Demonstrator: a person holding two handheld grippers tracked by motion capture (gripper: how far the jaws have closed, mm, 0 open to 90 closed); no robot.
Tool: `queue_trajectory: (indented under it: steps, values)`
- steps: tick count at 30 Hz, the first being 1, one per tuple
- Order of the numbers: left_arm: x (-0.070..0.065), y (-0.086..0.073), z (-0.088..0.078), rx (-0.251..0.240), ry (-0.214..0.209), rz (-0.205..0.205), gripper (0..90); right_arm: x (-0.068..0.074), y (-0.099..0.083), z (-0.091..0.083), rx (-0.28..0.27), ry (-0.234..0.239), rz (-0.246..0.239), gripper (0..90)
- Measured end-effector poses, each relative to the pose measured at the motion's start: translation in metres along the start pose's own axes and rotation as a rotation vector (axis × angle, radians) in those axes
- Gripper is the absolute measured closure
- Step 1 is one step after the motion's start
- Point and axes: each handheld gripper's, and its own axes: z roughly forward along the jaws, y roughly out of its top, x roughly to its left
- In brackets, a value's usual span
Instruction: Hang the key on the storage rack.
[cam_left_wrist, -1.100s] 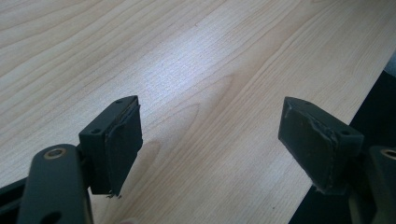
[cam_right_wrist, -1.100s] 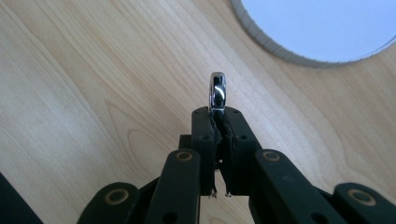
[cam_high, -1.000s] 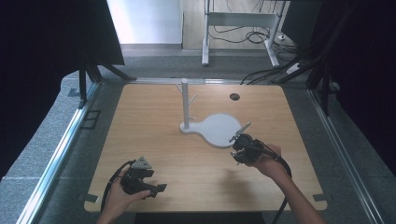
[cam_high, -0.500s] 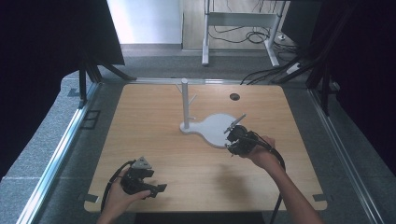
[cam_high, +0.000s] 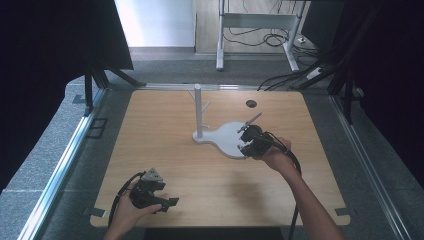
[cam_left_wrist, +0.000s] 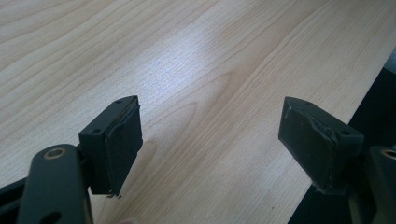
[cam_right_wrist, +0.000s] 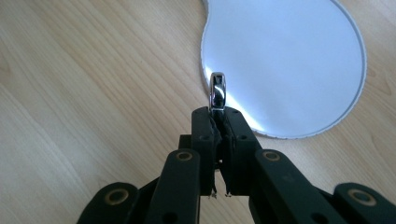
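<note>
Ring (cam_right_wrist: 217, 90), pinched edge-on at the very tips of the right gripper (cam_right_wrist: 218, 112) above the white stand base (cam_right_wrist: 299, 60) near the bench's right edge, could be dropped if the shallow grip is jolted; left gripper (cam_left_wrist: 210, 140) jaws are spread.

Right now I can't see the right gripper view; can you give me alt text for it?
The right gripper has its black fingers shut on a small shiny silver ring, held upright. Just beyond it, the rounded white tray base lies flat on the light wooden table.
</note>
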Motion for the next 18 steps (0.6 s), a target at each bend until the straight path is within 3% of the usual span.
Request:
queue_trajectory:
  steps: [18]
  values:
    - [0.0, 0.0, -0.002, -0.005, -0.002, 0.001, 22.1, -0.003, 0.027, 0.0, -0.012, -0.008, -0.004, 84.6]
